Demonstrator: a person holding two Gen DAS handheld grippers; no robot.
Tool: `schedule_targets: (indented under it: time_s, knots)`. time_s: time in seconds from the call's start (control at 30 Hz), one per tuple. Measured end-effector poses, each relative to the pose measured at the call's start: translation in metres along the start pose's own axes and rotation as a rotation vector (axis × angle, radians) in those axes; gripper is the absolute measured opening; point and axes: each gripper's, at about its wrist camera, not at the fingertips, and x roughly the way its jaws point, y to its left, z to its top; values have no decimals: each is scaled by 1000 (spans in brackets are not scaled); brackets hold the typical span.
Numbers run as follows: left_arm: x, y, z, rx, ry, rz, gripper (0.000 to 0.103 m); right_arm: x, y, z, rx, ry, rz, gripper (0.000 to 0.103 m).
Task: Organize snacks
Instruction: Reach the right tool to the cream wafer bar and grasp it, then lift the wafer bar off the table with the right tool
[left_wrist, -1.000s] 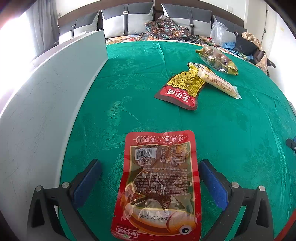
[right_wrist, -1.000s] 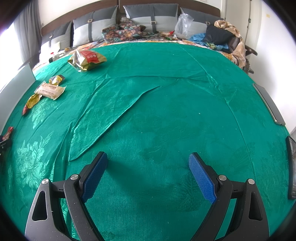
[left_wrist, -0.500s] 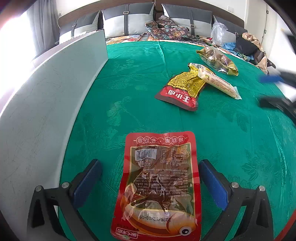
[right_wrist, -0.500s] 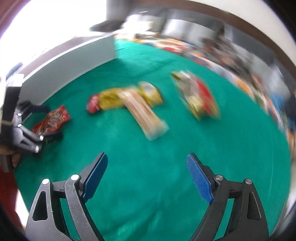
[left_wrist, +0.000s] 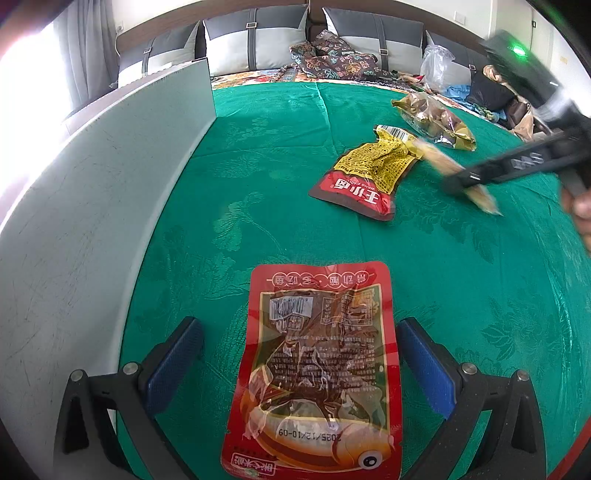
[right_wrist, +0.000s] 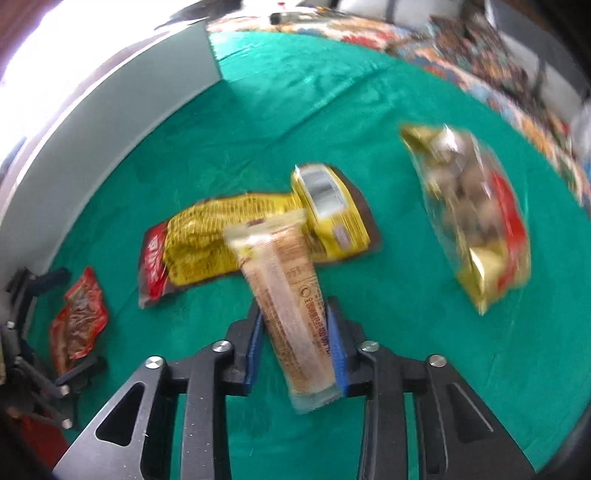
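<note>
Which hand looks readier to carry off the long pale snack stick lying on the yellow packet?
The right. Its gripper is closing with the long pale snack stick between its pads, while the left gripper hangs open around the red foil pouch.

blur: gold bag (right_wrist: 476, 218) smeared | cut off: red pouch (left_wrist: 317, 373) bottom edge | hidden: yellow pouch (right_wrist: 221, 236) partly under wafer pack (right_wrist: 291, 306)

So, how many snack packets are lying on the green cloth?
4. A red fish packet between the open left gripper fingers, a yellow-red packet mid-cloth, a beige stick packet the right gripper is closing on, a gold bag farther right. No others visible.
</note>
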Motion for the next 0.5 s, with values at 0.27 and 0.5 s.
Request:
schedule_targets:
  time_s: [0.27,0.5]
  knots:
    - [1,0,0,1,0,0,103,-66,-21,-96,356,27,23,31]
    - [0,0,0,0,0,-1,103,-81,10,-187,481,-85,-5,35]
